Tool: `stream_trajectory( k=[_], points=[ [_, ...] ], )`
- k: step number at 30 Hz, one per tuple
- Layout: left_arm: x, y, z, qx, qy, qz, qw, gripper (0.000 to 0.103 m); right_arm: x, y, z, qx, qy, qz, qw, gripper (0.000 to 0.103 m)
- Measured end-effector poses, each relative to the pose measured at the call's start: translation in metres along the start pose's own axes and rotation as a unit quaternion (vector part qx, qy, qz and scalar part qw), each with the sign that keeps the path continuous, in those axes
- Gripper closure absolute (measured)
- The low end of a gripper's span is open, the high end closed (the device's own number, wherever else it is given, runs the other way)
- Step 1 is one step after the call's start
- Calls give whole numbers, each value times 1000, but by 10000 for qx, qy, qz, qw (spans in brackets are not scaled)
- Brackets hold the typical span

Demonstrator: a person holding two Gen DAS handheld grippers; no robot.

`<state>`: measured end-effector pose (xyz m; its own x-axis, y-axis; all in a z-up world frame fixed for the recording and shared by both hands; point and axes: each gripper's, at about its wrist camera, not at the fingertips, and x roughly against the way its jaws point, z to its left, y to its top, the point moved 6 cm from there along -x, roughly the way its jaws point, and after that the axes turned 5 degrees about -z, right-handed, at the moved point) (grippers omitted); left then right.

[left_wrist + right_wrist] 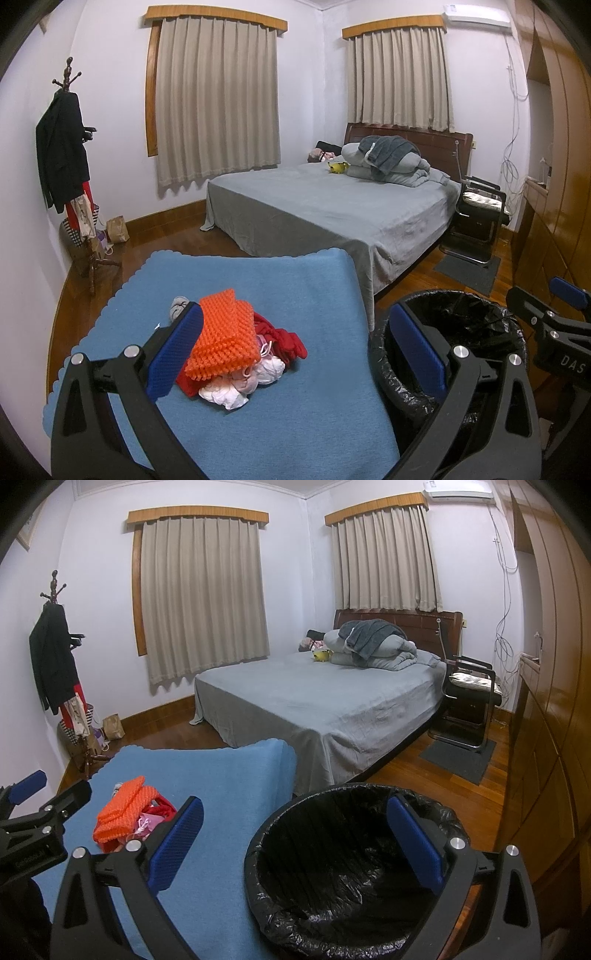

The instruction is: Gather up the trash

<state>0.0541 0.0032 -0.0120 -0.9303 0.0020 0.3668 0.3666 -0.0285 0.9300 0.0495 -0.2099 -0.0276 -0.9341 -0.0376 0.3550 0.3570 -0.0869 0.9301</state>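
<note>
A pile of trash lies on a blue cloth-covered table [295,295]: an orange bumpy foam piece [225,339] on top, red scraps [288,339] and white crumpled wads [236,391] under it. My left gripper [295,350] is open, hovering above the table with the pile just right of its left finger. A bin with a black liner [343,867] stands right of the table. My right gripper [295,845] is open and empty above the bin's left rim. The pile also shows in the right wrist view [129,816].
A grey-covered bed [314,701] stands behind the table. A coat rack [70,177] with clothes and bags is at the left wall. A black chair [469,698] and a dark mat [458,757] sit beside the bed. Wooden wardrobes [546,701] line the right wall.
</note>
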Motion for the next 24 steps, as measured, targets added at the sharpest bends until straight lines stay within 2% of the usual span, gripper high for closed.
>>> stream_trajectory(
  k=[16,24],
  points=[
    [1,1,3,8,4,11,10000,5,-2,-2,0,-6,8,24,10000,6],
    [-6,-11,7,60,57,34,10000,5,-7,-11,8,21,39,62,10000,6]
  ],
)
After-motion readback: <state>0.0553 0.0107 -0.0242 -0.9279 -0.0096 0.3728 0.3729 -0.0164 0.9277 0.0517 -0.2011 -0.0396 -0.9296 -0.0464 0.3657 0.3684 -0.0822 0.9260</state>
